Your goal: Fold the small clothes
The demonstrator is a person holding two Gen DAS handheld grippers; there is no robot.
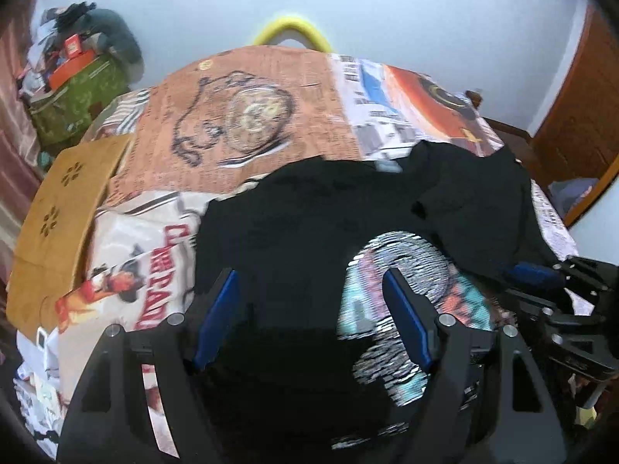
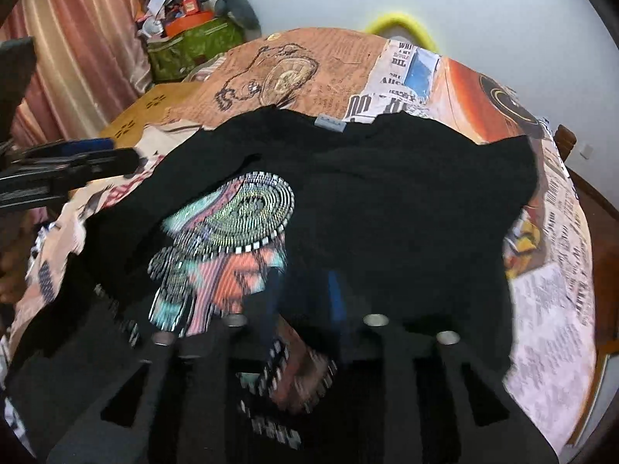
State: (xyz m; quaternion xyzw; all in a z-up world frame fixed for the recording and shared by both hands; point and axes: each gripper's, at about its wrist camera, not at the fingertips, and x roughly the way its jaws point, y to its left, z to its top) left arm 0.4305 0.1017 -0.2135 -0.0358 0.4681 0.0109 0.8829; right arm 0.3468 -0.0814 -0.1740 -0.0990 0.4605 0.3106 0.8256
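Observation:
A black T-shirt [image 1: 301, 212] [image 2: 406, 193] with a bright beaded-looking print [image 1: 406, 263] [image 2: 232, 224] lies on the newspaper-print bedsheet [image 1: 251, 116] [image 2: 329, 65]. A black flap covers the print's right side, and a grey neck label [image 2: 330, 123] shows at the far edge. My left gripper [image 1: 309, 309] hangs open and wide above the shirt's near part, with nothing between its blue pads [image 1: 216, 317]. My right gripper [image 2: 303, 294] is low over the shirt beside the print. Its blue pads [image 2: 336, 294] stand a little apart and press on nothing. Each gripper also shows in the other's view: right gripper [image 1: 537, 272], left gripper [image 2: 116, 154].
A cardboard box [image 1: 58, 208] [image 2: 143, 112] rests at the bed's left edge. Behind it stands a green bag [image 1: 77, 96] [image 2: 193, 46] piled with clutter, beside a pink curtain [image 2: 77, 38]. A yellow curved object [image 1: 290, 31] pokes up beyond the bed. A wooden door [image 1: 580, 96] is at the right.

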